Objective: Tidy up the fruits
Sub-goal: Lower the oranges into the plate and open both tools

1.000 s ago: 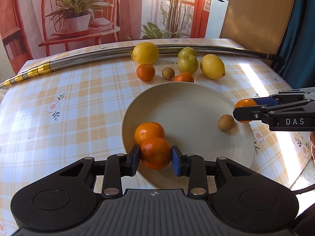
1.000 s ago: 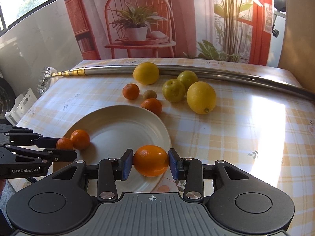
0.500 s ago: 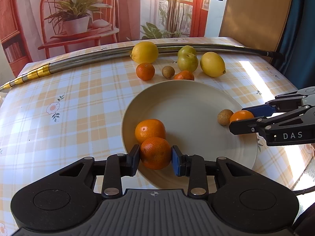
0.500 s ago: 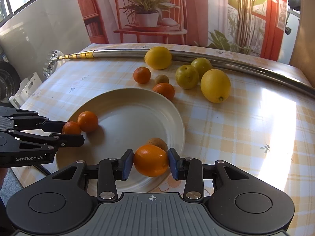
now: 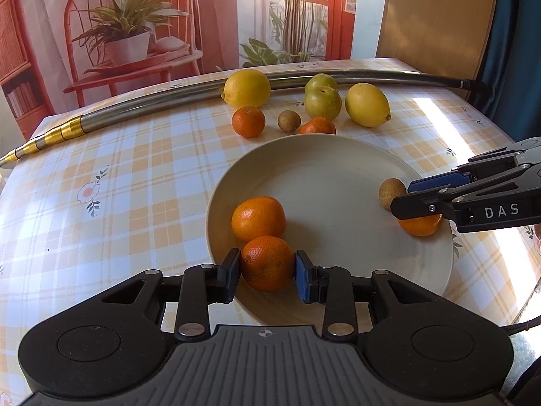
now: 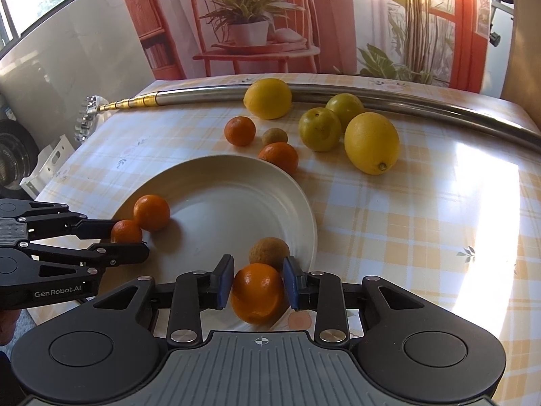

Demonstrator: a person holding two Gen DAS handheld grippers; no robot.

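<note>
- Your left tool (image 5: 267, 269) is clamped on a small orange (image 5: 268, 262) low over the near rim of the plate (image 5: 338, 155), touching a second orange (image 5: 258, 218) that lies just ahead of it on the plate
- Your right tool (image 6: 258, 282) holds a larger orange (image 6: 257, 292) at the plate's opposite edge, with a small brown fruit (image 6: 268, 253) right in front of its tips, touching or almost touching
- Both tools point inward across the plate from opposite sides, level and low, so each fruit looks ready to set down where it is
- Seven more fruits wait on the table (image 6: 422, 220) beyond the plate's far rim: two lemons, two green fruits, two oranges and a small brown one; your right tool seems the nearer
</note>
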